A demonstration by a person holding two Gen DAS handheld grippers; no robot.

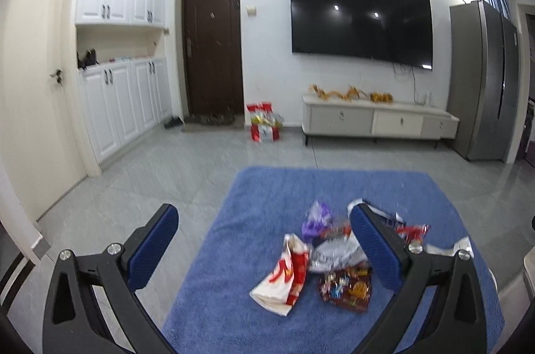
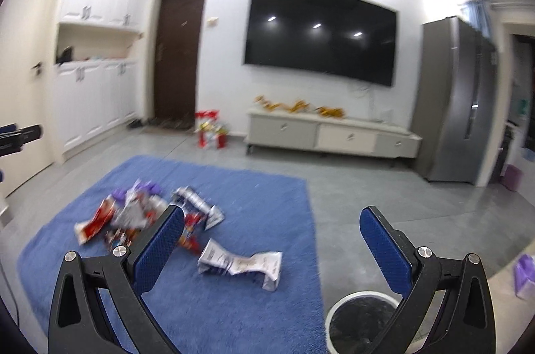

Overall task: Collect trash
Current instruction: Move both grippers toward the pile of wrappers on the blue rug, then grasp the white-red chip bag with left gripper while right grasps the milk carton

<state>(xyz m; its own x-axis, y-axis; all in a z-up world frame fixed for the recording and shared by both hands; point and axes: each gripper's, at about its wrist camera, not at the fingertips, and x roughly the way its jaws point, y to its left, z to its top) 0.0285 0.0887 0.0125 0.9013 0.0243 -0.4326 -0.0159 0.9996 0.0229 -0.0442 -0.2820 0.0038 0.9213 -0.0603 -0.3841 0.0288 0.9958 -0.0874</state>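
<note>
Hovering above blue shaggy rug: left claw spread, empty, over crumpled snack wrappers; right claw spread, empty.

We see crumpled snack wrappers heaped on the blue rug, one silver wrapper apart, near a white-rimmed bin.
</note>
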